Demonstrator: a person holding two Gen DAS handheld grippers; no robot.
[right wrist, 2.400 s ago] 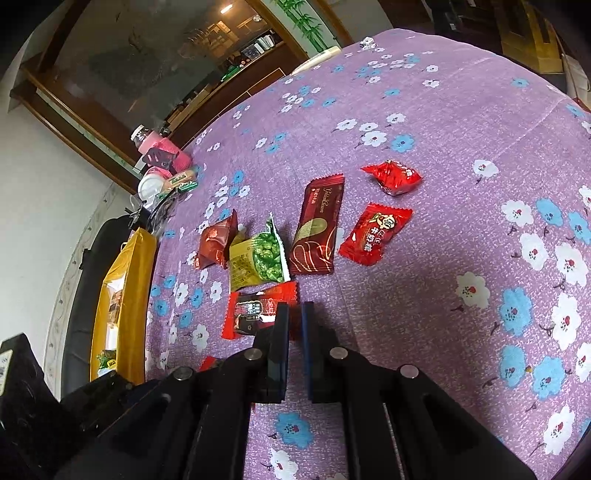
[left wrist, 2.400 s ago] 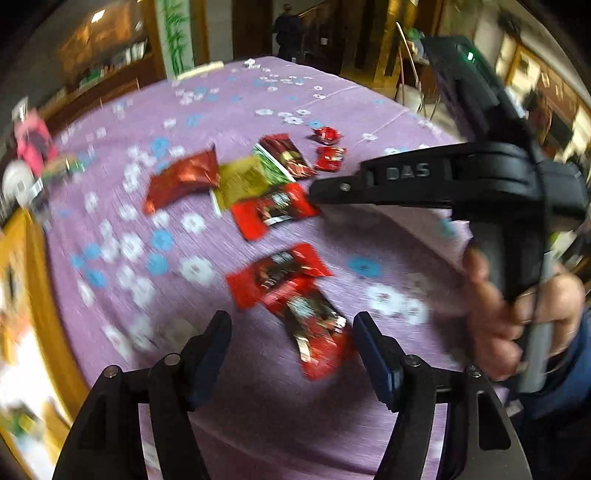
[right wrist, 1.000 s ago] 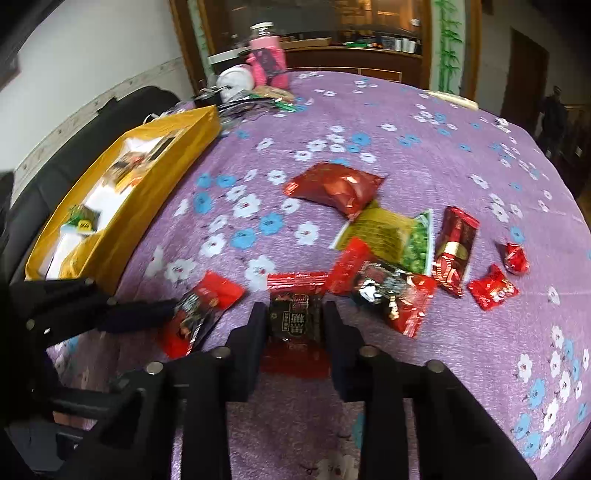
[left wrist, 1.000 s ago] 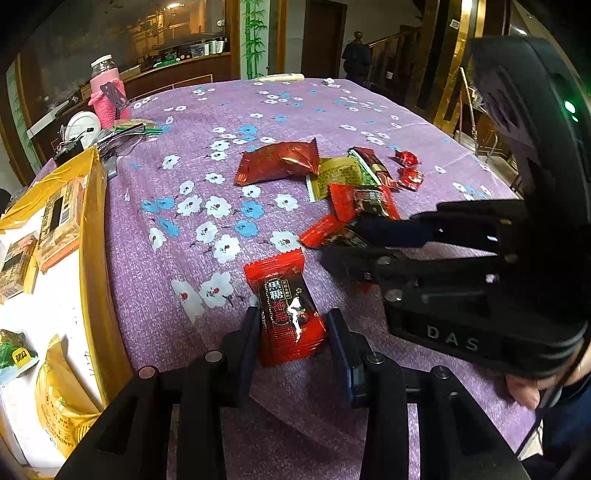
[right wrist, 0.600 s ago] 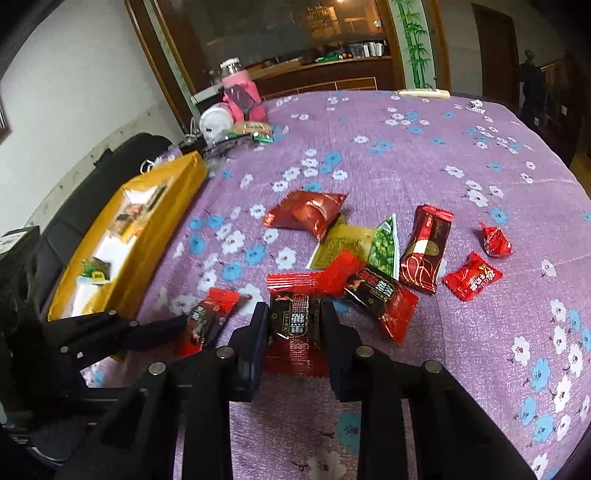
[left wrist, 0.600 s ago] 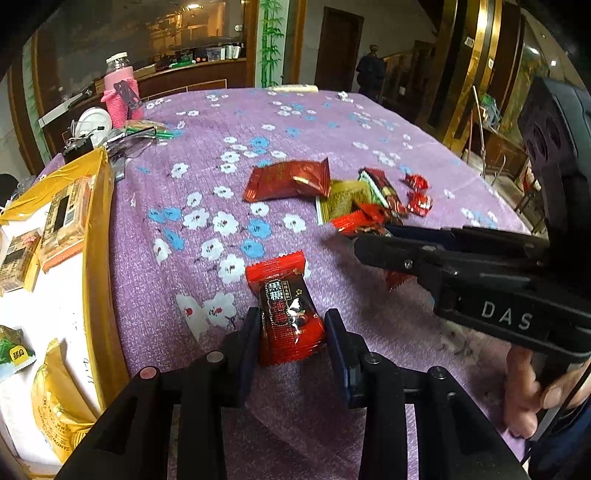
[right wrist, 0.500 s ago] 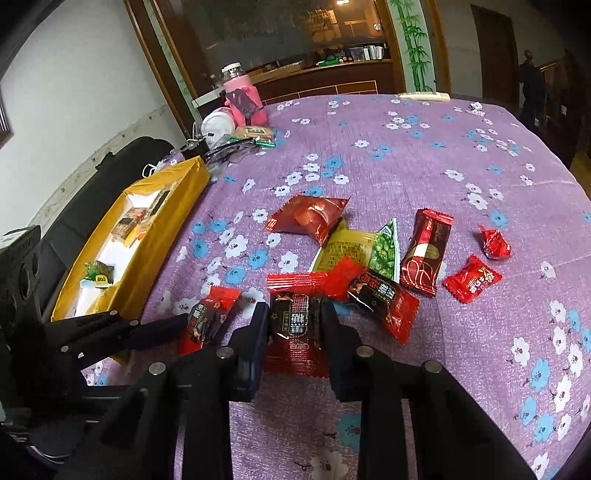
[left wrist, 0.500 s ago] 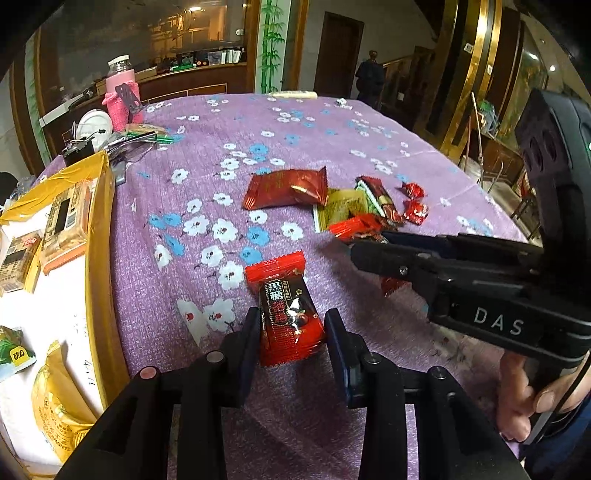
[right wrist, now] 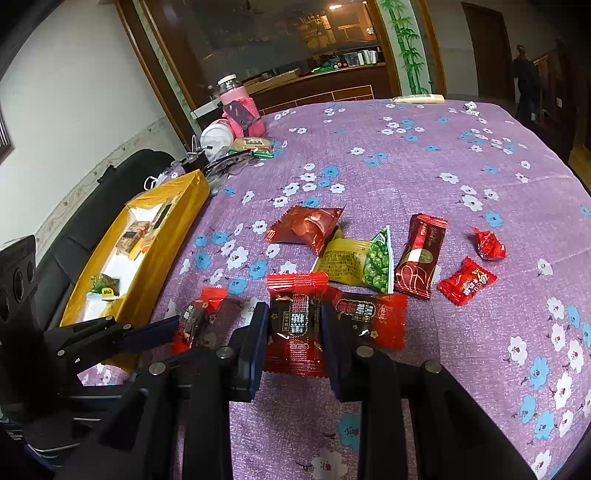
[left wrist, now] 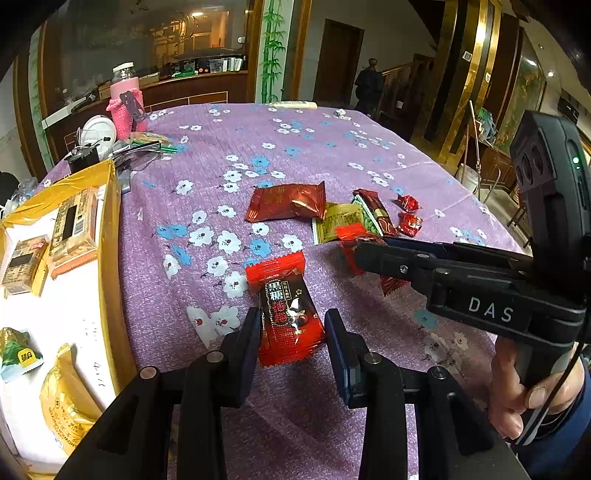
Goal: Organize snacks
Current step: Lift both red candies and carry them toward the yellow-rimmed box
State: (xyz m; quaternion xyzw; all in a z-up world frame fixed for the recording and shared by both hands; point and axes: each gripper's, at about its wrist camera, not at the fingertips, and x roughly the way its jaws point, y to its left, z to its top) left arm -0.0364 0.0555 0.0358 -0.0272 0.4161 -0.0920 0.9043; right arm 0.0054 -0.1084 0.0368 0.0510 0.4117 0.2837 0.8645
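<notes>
A round table under a purple cloth (right wrist: pixel 424 177) printed with white and blue flowers fills the ground ahead. Beyond its far edge runs a dark wooden counter (right wrist: pixel 332 88) below a large glass pane (right wrist: pixel 266 33) reflecting ceiling lights. A column painted with green bamboo (left wrist: pixel 271 51) stands beside a dark wooden door (left wrist: pixel 338 62). To the left, a pale wall (right wrist: pixel 74 92) carries a patterned border, with a black sofa (right wrist: pixel 110 192) against it. Gold-framed panels (left wrist: pixel 476 74) line the right side.
</notes>
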